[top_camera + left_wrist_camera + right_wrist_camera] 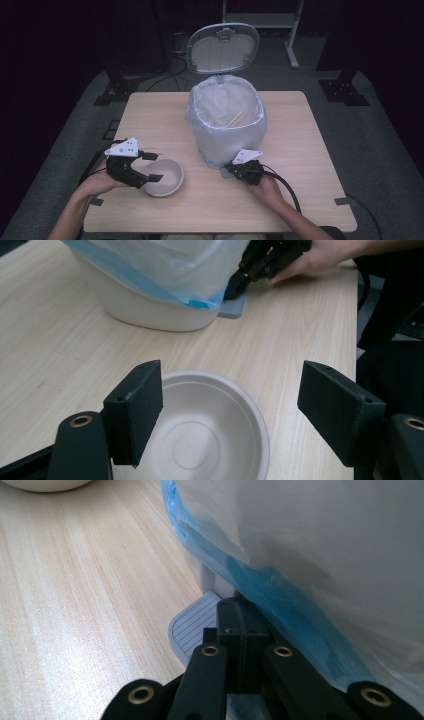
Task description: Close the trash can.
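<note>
While astride the bowl (210, 435) — left gripper (230, 410) agape, right gripper (240, 630) closed on the pedal (192, 625).

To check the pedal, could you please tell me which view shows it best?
The right gripper view: the ribbed grey pedal is close, under the shut right tool. The left gripper view shows it small by the bin; the high view barely.

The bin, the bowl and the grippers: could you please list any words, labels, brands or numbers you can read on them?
There are none to read.
Bin and its liner: no print visible.
Bowl: plain, no marking.
Pedal: ribbed lines only, no text.
Left gripper and right gripper: no legible labels.
</note>
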